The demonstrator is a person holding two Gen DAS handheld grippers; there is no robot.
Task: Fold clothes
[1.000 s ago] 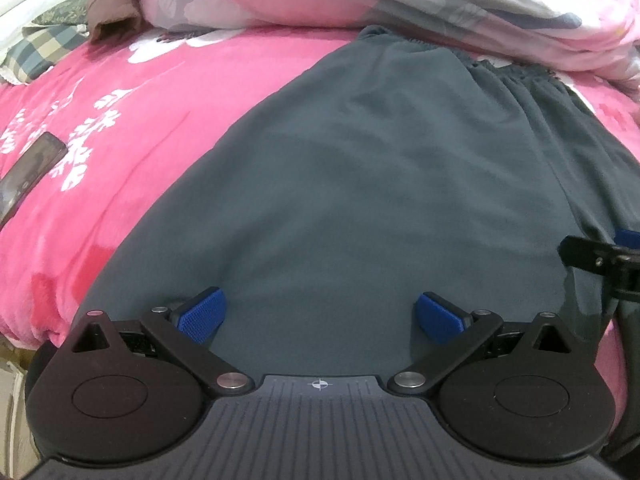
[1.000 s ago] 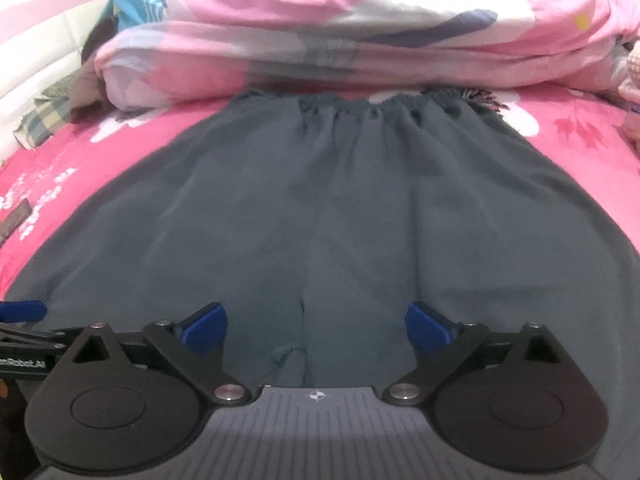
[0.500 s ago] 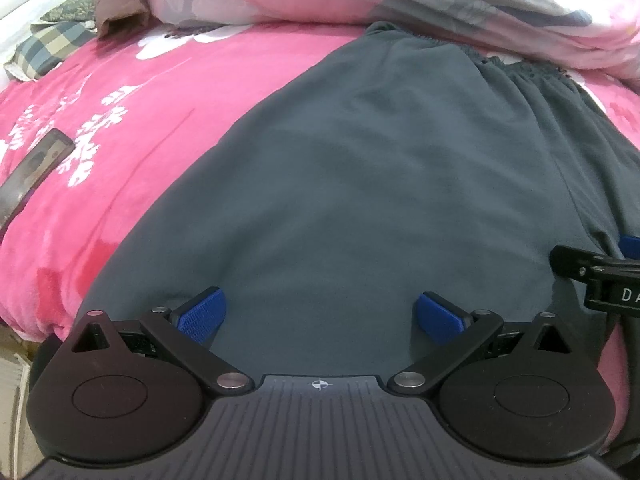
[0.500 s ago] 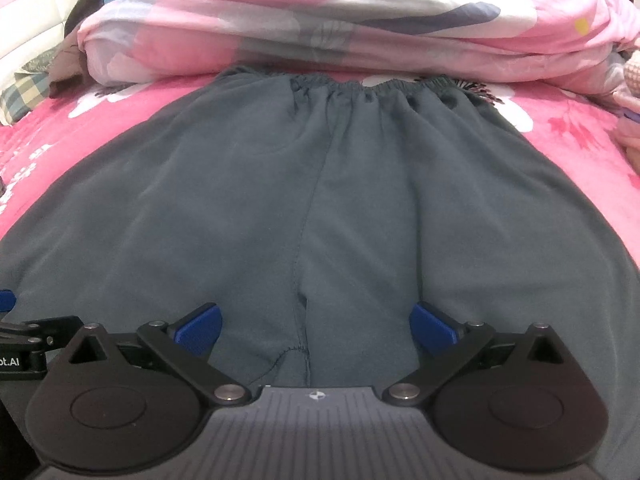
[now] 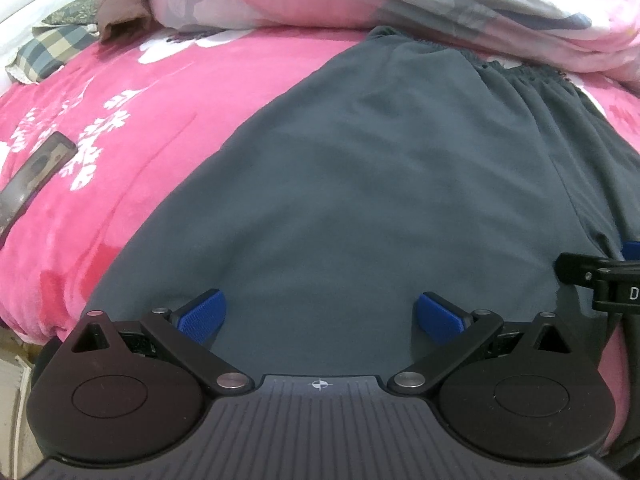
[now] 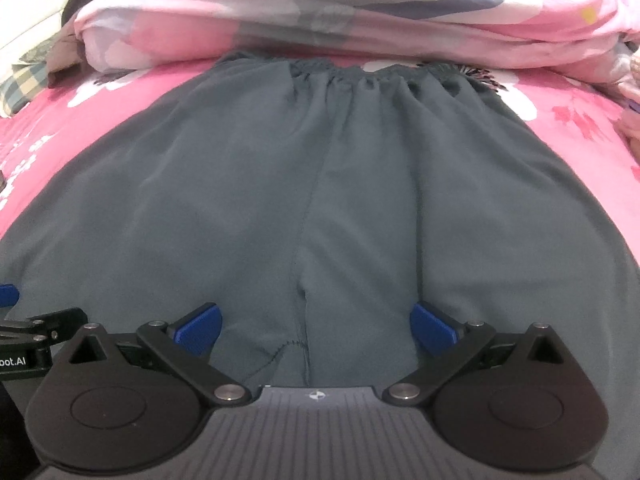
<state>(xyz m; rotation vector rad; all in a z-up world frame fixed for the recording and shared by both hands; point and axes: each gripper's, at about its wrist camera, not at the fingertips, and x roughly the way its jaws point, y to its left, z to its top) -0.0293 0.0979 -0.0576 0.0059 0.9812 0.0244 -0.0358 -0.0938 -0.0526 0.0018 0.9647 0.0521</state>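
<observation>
Dark grey shorts (image 5: 360,184) (image 6: 320,200) lie flat on a pink floral bedspread, with the elastic waistband (image 6: 380,74) far from me and the leg hems near me. My left gripper (image 5: 320,314) hovers open over the hem of the left leg, nothing between its blue pads. My right gripper (image 6: 316,326) stands open over the crotch seam and inner hems, also holding nothing. The right gripper's finger shows at the right edge of the left wrist view (image 5: 600,276).
A rolled pink and grey quilt (image 6: 360,12) lies just behind the waistband. A checked pillow (image 5: 44,52) and a brown garment (image 5: 120,4) sit at the back left. A dark flat phone-like object (image 5: 32,176) rests on the bedspread (image 5: 140,120) at the left.
Both grippers have drifted slightly forward and steadied over the hems; the shorts lie as before. Both stay open.
</observation>
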